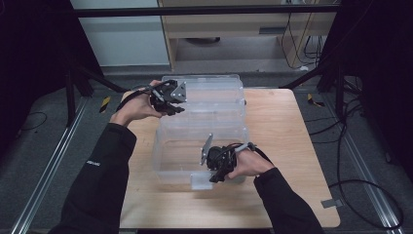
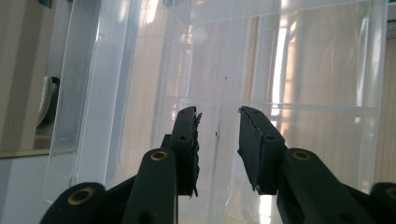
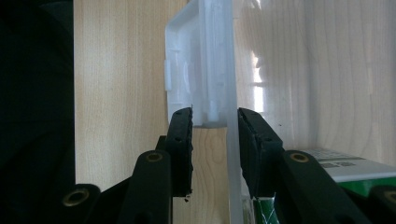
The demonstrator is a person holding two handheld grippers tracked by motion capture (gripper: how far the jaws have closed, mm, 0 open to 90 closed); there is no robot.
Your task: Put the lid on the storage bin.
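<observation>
bin [image 1: 202, 146] mid-table [image 1: 287, 126] | your right gripper [image 1: 217, 171] pinches bin's near wall by the latch | left gripper [image 1: 170, 105] at far rim, jaws narrow, straddling wall, not pressing | risk: lifting now tilts bin, one-sided grip slips

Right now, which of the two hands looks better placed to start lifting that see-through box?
The right gripper, I'd say. Its jaws already straddle the near wall of the clear plastic box by the latch. The left gripper sits at the far wall, which runs between its jaws but apart from the pads.
</observation>
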